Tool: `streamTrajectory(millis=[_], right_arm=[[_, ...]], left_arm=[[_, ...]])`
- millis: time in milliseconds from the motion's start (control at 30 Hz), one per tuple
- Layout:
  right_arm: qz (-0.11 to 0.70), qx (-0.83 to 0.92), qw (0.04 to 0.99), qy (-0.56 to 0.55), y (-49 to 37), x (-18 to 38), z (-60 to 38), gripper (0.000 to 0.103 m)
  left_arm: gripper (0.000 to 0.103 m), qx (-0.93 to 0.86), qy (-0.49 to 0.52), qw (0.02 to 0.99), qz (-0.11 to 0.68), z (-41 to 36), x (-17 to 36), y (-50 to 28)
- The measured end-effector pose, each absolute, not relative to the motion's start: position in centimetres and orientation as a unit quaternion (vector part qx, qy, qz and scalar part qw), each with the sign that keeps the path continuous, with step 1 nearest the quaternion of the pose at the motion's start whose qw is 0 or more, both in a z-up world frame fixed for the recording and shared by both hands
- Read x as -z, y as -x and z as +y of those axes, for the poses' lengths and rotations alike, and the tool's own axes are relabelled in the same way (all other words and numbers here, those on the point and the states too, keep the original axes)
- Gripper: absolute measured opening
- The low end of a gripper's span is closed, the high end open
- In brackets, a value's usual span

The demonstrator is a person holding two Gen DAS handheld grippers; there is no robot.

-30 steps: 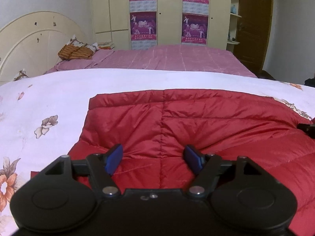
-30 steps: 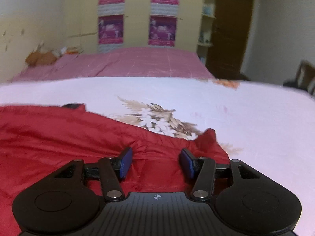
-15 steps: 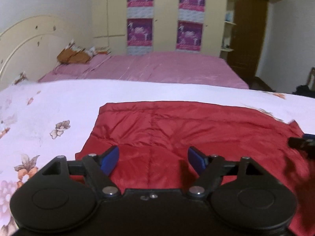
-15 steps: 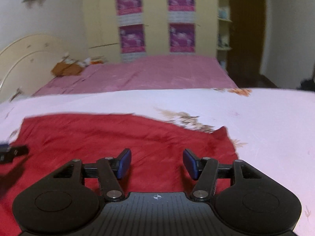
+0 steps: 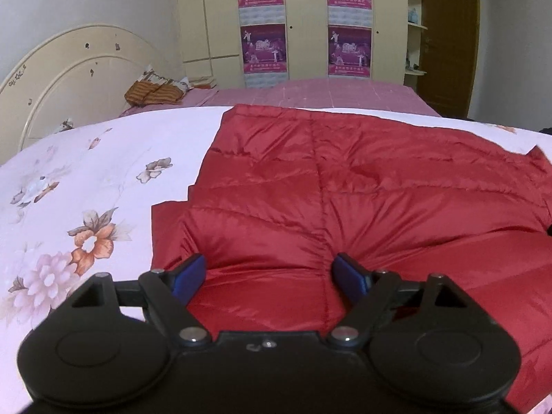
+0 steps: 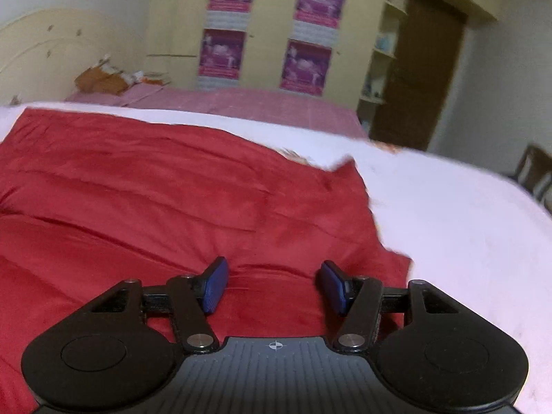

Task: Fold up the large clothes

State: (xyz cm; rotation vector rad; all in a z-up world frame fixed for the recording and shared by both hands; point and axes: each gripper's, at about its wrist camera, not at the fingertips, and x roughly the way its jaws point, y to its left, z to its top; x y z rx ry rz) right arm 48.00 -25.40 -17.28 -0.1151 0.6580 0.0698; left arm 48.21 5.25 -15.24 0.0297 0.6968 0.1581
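Note:
A large red quilted jacket [image 5: 345, 189] lies spread flat on a white floral bedsheet [image 5: 86, 189]. My left gripper [image 5: 269, 269] hovers over the jacket's near left part. Its jaws are opening, and nothing is pinched between the blue pads [image 5: 188, 276]. In the right wrist view, the same red jacket [image 6: 155, 200] fills the left and centre, with its right edge ragged against the sheet [image 6: 448, 224]. My right gripper [image 6: 274, 272] stands open just above the jacket's near right part, the pads apart and holding nothing.
Behind the sheet lies a second bed with a pink cover [image 5: 327, 93] and an orange striped bundle [image 5: 151, 91] by a cream headboard [image 5: 69, 69]. A cream wardrobe with purple posters [image 5: 262, 48] and a brown door [image 5: 448, 34] line the far wall. A chair [image 6: 534, 172] stands at the right.
Both grippers have shifted across the jacket, which now reaches nearer the sheet's far edge in both views. The left jaws have spread wider. The right jaws look the same.

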Motion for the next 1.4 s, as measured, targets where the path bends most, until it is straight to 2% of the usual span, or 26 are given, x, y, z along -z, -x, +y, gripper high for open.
streamTrajectory(millis=[200,333,400,467,500,800,933,1100,1200,1267,1300,1400], right_arm=[[0.316,-0.028,0.947,0.051,-48.4,18.6,-24.9,0.058],[0.351,-0.042,0.935,0.008,-48.3,15.8,-26.7,0.058],[0.337,-0.038,0.941,-0.016,-46.7,13.7,-27.8,0.058],[0.338,-0.047,0.939,-0.044,-44.9,12.4,-28.7,0.081],[0.337,-0.050,0.938,-0.058,-44.0,11.9,-29.1,0.099],[0.376,-0.016,0.917,-0.131,-35.3,11.2,-32.1,0.100],[0.400,-0.018,0.899,-0.179,-33.6,12.0,-33.0,0.100],[0.400,-0.040,0.884,-0.238,-34.4,12.8,-32.8,0.100],[0.389,-0.048,0.876,-0.279,-35.9,13.5,-32.4,0.099],[0.383,-0.045,0.869,-0.310,-36.9,14.2,-32.3,0.099],[0.377,-0.040,0.869,-0.319,-37.3,14.3,-32.2,0.099],[0.376,-0.037,0.874,-0.306,-38.2,14.3,-31.7,0.052]], left_arm=[[0.083,-0.084,-0.007,0.933,0.349,5.4,15.6,-48.9],[0.081,-0.085,0.015,0.923,0.374,6.7,13.8,-48.5],[0.085,-0.087,0.039,0.923,0.373,7.5,12.4,-47.2],[0.089,-0.085,0.070,0.920,0.376,8.4,11.5,-45.6],[0.089,-0.085,0.087,0.918,0.378,8.9,11.1,-44.7],[0.094,-0.078,0.205,0.881,0.418,11.6,11.9,-37.3],[0.094,-0.063,0.273,0.860,0.426,12.3,13.7,-37.0],[0.094,-0.057,0.333,0.855,0.393,12.7,14.8,-38.6],[0.087,-0.053,0.348,0.857,0.378,12.7,15.3,-39.7],[0.075,-0.055,0.357,0.855,0.371,12.8,15.6,-40.3],[0.072,-0.059,0.363,0.854,0.367,13.0,15.7,-40.5],[0.051,-0.069,0.378,0.850,0.361,13.5,16.0,-41.0]])
